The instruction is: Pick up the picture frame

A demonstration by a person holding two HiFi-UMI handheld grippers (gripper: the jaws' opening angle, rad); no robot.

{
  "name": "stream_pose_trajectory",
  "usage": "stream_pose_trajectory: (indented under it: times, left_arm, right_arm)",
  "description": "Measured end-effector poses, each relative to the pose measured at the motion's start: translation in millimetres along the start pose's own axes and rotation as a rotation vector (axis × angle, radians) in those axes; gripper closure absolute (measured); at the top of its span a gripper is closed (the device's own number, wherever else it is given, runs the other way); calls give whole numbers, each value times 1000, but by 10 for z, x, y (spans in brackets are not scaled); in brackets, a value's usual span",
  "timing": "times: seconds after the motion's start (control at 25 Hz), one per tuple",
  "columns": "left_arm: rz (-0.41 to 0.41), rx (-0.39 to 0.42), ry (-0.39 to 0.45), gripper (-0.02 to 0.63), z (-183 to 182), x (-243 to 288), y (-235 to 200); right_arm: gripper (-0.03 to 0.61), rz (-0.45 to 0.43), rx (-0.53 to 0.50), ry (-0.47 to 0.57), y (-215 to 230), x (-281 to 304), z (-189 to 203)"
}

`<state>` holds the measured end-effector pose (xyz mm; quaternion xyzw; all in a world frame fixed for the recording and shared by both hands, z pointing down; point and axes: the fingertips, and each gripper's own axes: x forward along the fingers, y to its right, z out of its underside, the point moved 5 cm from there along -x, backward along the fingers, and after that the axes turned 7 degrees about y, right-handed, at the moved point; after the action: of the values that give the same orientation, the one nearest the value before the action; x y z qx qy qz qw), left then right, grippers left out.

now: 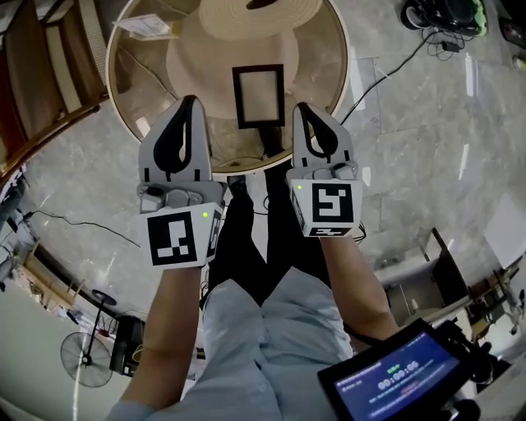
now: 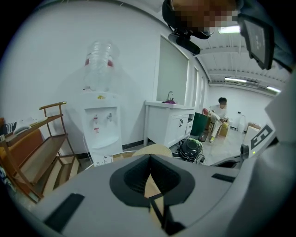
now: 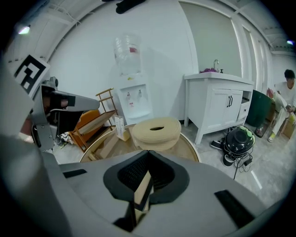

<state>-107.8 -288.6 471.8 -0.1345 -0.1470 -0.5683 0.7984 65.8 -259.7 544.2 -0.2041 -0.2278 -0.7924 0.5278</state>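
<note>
The left gripper [image 1: 191,100] has its grey jaws closed tip to tip with nothing between them. The right gripper [image 1: 300,107] is closed and empty too. Both hang over the near edge of the round glass-topped table [image 1: 123,115]. The black rectangular picture frame [image 1: 259,96] sits on the table between the two tips, untouched. A tan ring-shaped woven cushion [image 1: 259,16] is at the far edge.
</note>
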Motion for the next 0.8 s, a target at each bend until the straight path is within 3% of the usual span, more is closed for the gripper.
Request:
stream_pose_trajectory:
  times: [0.64,0.8]
  left_arm:
    - [5,-55,-78,603,619,231,71]
    - [7,-72,-99,603,944,387,139]
  right_arm:
    - [565,-10,21,-107,81,281,698]
    - [565,-13,34,-134,175,467,1011]
